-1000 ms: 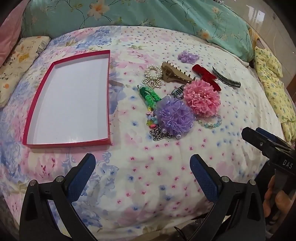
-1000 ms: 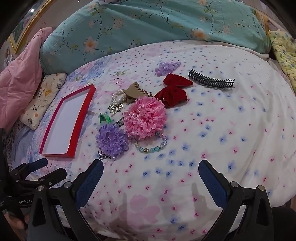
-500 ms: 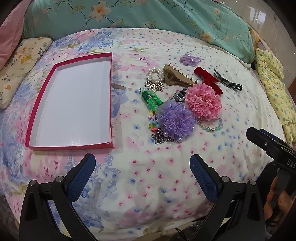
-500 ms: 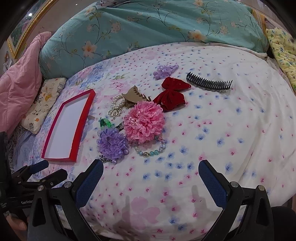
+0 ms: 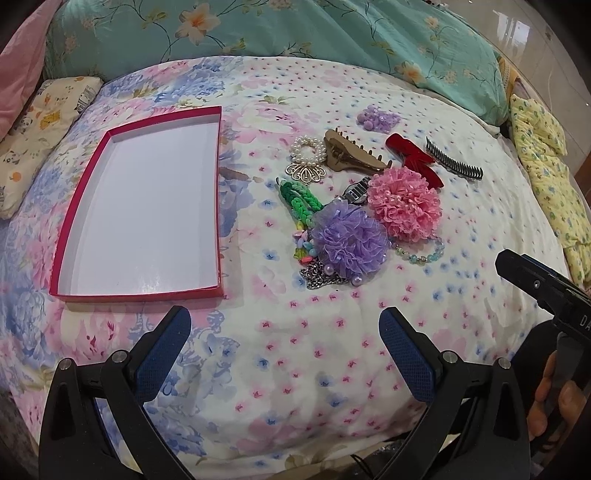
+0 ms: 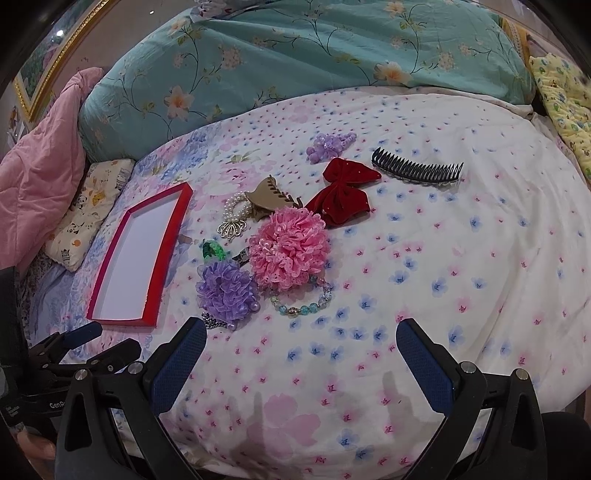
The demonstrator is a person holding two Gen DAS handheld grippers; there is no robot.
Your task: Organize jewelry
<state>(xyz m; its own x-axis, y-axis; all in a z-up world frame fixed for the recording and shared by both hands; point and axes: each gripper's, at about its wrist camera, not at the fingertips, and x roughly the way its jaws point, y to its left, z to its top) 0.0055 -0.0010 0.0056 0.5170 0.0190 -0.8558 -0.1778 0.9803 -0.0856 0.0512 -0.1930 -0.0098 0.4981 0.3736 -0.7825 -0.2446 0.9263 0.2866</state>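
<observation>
An empty red box [image 5: 77,206] with a white floor lies on the bed at the left; it also shows in the right wrist view [image 6: 173,236]. Right of it lie a purple frilly flower [image 5: 347,240], a pink frilly flower [image 5: 404,203], a bead bracelet [image 5: 417,254], a pearl bracelet [image 5: 306,151], a tan claw clip [image 5: 351,157], a red bow [image 5: 410,157], a black comb [image 5: 454,164] and a green braided band [image 5: 299,197]. My left gripper [image 5: 284,347] is open and empty, near the bed's front edge. My right gripper [image 6: 303,362] is open and empty, just in front of the bead bracelet [image 6: 303,302].
A teal floral pillow [image 5: 280,33] lies at the back, a pink blanket [image 6: 37,162] and a small cartoon pillow [image 5: 40,125] at the left, a yellow quilt [image 5: 546,166] at the right. A small purple hair piece [image 5: 376,118] lies behind the pile.
Both grippers have drawn back and tilted a little, so the box and the pile sit slightly lower in both views. Nothing on the bed has moved.
</observation>
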